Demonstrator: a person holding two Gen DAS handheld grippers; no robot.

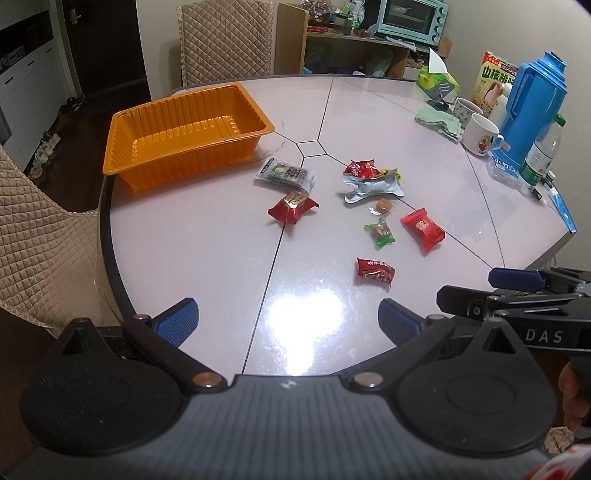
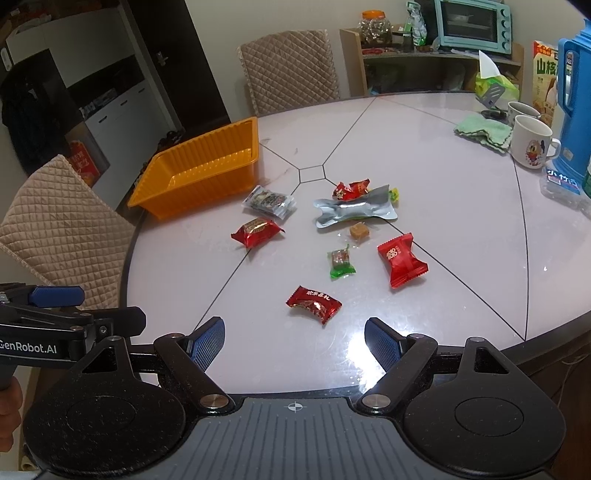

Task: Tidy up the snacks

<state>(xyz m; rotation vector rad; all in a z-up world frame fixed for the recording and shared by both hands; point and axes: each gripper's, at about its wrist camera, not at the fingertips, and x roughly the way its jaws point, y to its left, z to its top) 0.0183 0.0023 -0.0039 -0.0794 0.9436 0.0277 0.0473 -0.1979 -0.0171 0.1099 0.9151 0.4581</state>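
Orange plastic tray (image 1: 184, 129) sits empty at the far left edge of the bench (image 1: 207, 251), ribbed walls, obviously where all the snacks are meant to end up. None are in it yet, so my guess is this is the very start.

The snacks are loose in the middle of the bench: a dark red candy (image 2: 314, 303) nearest the right gripper (image 2: 294, 341), a green-wrapped sweet (image 2: 340, 262), a bright red packet (image 2: 402, 260), a small caramel cube (image 2: 360, 232), a crumpled silver foil pack (image 2: 354, 212) with a red wrapper (image 2: 351, 189) touching its far edge, another red candy (image 2: 257, 230) and a clear pack (image 2: 269, 201) closest to the tray.

Both sets of fingers are spread wide with nothing between them, left gripper (image 1: 288, 321) included, hovering over the near edge. The dark red candy lies almost dead ahead of the right one, so that's the easy first pick imo.

Bench top is glossy pale stone with dark seam lines and lamp glare, so flat wrappers could slide. Far right corner is clutter: blue thermos (image 1: 535, 99), mugs (image 1: 482, 134), green cloth (image 1: 439, 120). Quilted chairs (image 1: 225, 40) around, toaster oven (image 1: 413, 16) on a shelf behind
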